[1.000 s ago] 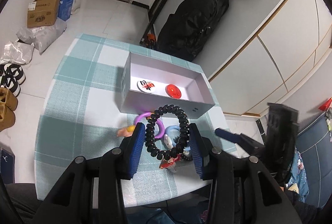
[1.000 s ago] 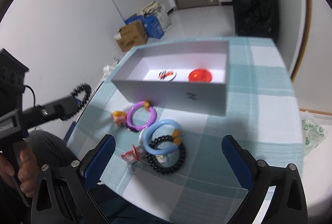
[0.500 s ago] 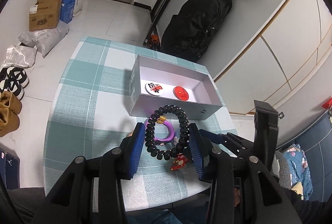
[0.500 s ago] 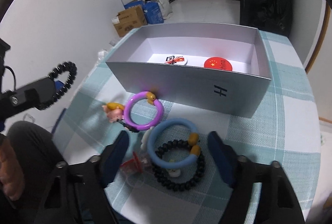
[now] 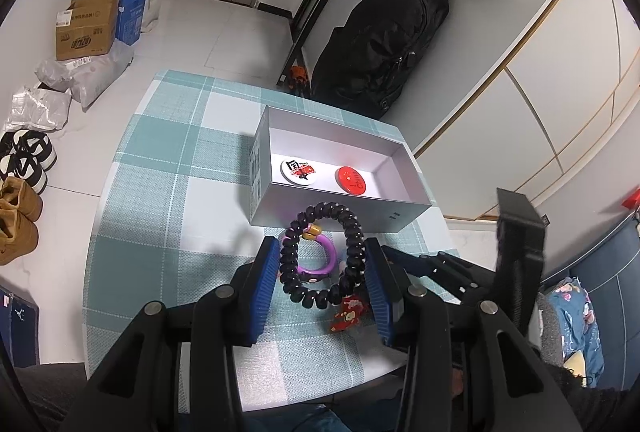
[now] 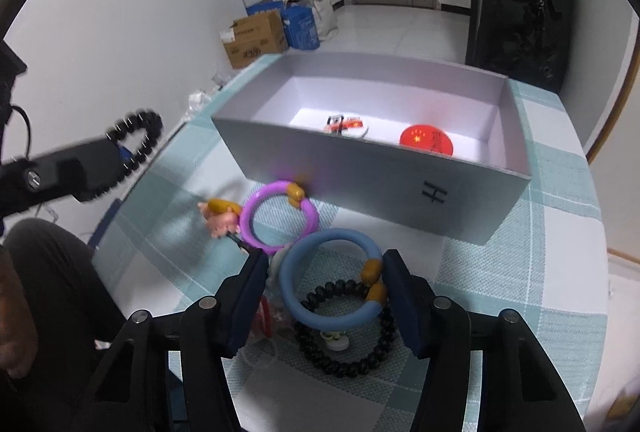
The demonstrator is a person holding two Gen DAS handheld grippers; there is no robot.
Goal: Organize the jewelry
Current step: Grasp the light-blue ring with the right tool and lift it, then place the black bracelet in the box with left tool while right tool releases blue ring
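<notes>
Bracelets (image 6: 332, 280): four; badges (image 5: 299, 170): two

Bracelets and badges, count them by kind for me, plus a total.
Black bead bracelets: 2
Purple ring bracelet: 1
Blue ring bracelet: 1
Round badges in the box: 2
Total: 6

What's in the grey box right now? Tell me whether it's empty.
Not empty. The open grey box holds two round badges, one white and one red; no bracelets inside yet.
</notes>
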